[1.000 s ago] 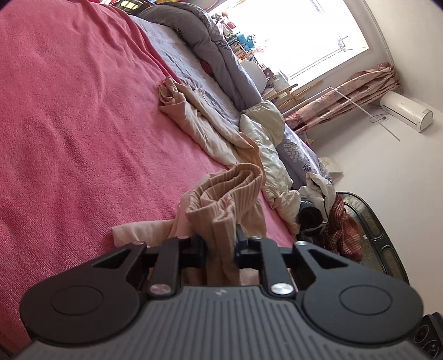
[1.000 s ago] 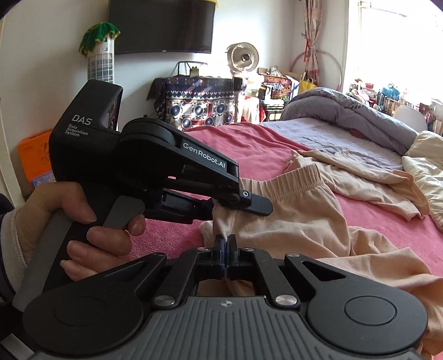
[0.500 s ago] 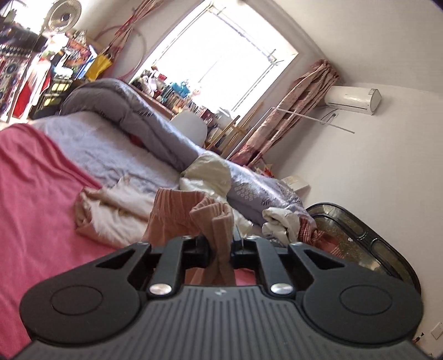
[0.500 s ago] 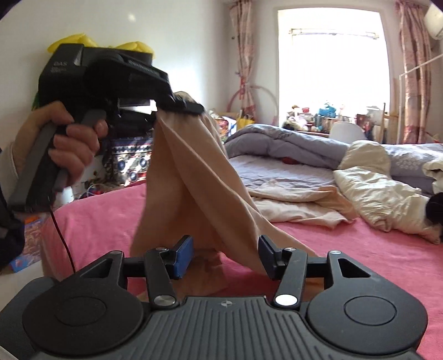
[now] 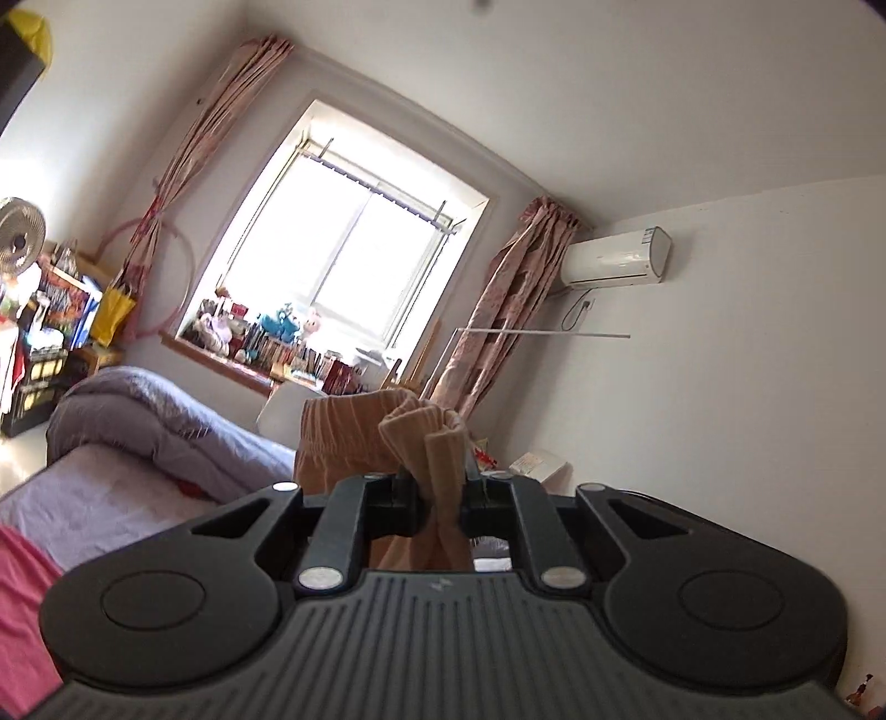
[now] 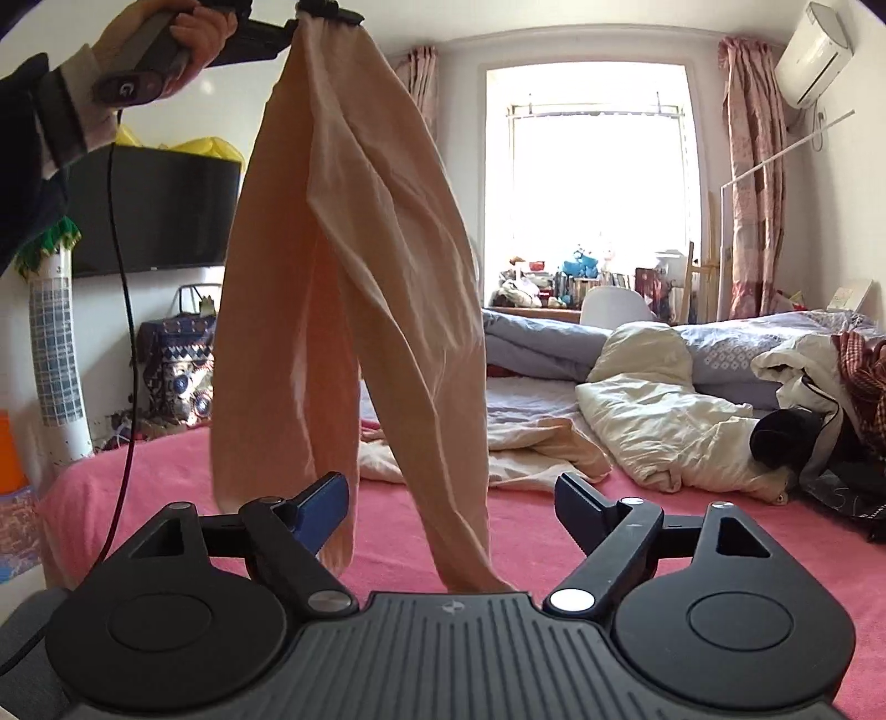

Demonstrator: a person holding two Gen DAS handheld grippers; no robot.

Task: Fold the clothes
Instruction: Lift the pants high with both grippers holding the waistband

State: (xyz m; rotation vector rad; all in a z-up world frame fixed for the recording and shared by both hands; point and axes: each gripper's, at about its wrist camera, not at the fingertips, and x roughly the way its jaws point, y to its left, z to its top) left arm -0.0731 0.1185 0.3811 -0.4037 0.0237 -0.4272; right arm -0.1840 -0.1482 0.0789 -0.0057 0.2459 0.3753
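My left tongs (image 5: 440, 495) are clamped on the ribbed waistband of a pair of thin peach-coloured knit trousers (image 6: 354, 288). In my right wrist view that grip sits at the very top of the frame, left of centre, where my left hand (image 6: 166, 39) holds the handle high. From there the trousers hang straight down, so their long axis runs top to bottom of the frame. The two legs part partway down. One ends at lower left, just beside the blue pad of my right tongs (image 6: 451, 509). The other drops through the lower centre, between the two pads, and its end slips out of sight behind the tongs' body.

My right tongs have just been opening and now stand wide apart, pressing on nothing; the cloth passes between them without being pinched. They sit low, just above the pink bedspread (image 6: 637, 531), and point slightly downward toward the hanging legs.

I judge the next catch falls to my right hand, since it is the free one nearest the cloth. A lower point on the trousers, or the other end of the waistband above, would let me spread them flat.
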